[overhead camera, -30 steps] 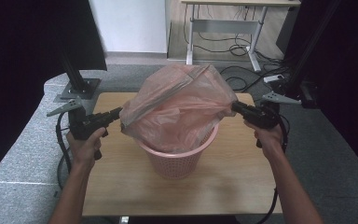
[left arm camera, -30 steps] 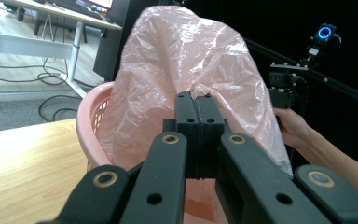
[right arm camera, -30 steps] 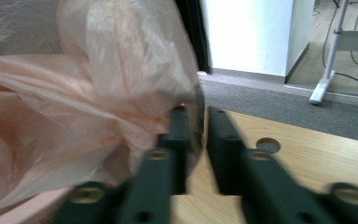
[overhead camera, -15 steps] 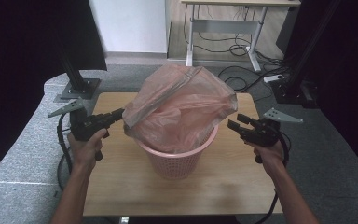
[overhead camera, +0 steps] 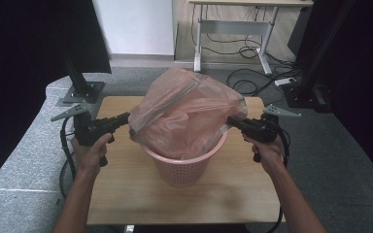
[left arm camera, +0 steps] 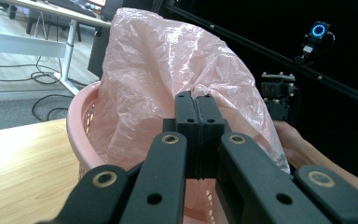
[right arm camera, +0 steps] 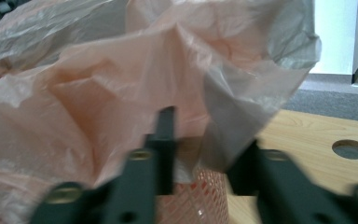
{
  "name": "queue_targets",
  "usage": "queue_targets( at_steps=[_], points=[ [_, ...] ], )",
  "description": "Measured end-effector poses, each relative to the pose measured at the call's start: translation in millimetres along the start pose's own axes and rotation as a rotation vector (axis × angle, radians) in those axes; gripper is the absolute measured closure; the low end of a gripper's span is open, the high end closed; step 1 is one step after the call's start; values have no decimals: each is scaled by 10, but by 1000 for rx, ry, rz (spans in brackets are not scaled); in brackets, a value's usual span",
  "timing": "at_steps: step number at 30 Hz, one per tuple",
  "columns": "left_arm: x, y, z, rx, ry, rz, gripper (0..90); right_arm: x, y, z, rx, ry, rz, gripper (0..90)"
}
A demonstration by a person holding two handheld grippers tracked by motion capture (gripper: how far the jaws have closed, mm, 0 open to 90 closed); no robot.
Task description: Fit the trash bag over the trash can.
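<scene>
A pink mesh basket (overhead camera: 184, 170) stands mid-table with a thin pink plastic bag (overhead camera: 184, 116) billowing up out of it. My left gripper (overhead camera: 127, 116) is shut on the bag's left edge; in the left gripper view its pads (left arm camera: 199, 100) meet with the bag (left arm camera: 168, 70) pinched between them, above the basket rim (left arm camera: 77, 116). My right gripper (overhead camera: 230, 120) is at the bag's right edge. Its jaws have just been closing, and in the blurred right gripper view (right arm camera: 205, 140) they still stand apart. A fold of the bag (right arm camera: 98, 93) hangs between them and hides the right pad.
The wooden table (overhead camera: 126, 194) has bare room in front of the basket and a round hole (right arm camera: 349, 149) near its right side. Black stand bases (overhead camera: 82, 92) sit behind the table's left and right corners. Behind is a desk (overhead camera: 233, 24) with floor cables.
A second ago the right gripper was at the bag's right edge. It then drew away lower and to the right with jaws open, and has now come back in to that edge. The left gripper stayed put.
</scene>
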State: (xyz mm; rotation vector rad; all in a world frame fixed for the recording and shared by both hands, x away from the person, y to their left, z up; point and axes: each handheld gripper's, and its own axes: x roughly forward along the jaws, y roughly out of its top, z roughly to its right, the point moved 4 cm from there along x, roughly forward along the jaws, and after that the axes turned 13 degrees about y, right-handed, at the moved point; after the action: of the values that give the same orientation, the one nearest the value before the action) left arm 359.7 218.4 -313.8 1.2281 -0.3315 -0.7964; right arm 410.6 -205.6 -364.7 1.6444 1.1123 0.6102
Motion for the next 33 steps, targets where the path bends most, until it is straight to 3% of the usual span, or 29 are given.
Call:
queue_targets(
  at_steps=[3,9,13,15,24,33],
  points=[
    [-24,17,-5,0,2,5,897,-62,67,-93,6,34,-14,888],
    [-72,78,7,-2,2,22,897,-341,292,-368,40,117,-1,893],
    [-98,119,50,5,-2,33,897,-506,382,-518,45,152,-4,893],
    [-108,147,70,5,-4,36,897,-562,411,-560,34,141,2,893],
    [-151,256,107,12,2,44,897,-712,580,-514,59,141,55,893],
    [-300,278,134,10,-3,50,897,-732,538,-567,70,140,27,893]
  ],
)
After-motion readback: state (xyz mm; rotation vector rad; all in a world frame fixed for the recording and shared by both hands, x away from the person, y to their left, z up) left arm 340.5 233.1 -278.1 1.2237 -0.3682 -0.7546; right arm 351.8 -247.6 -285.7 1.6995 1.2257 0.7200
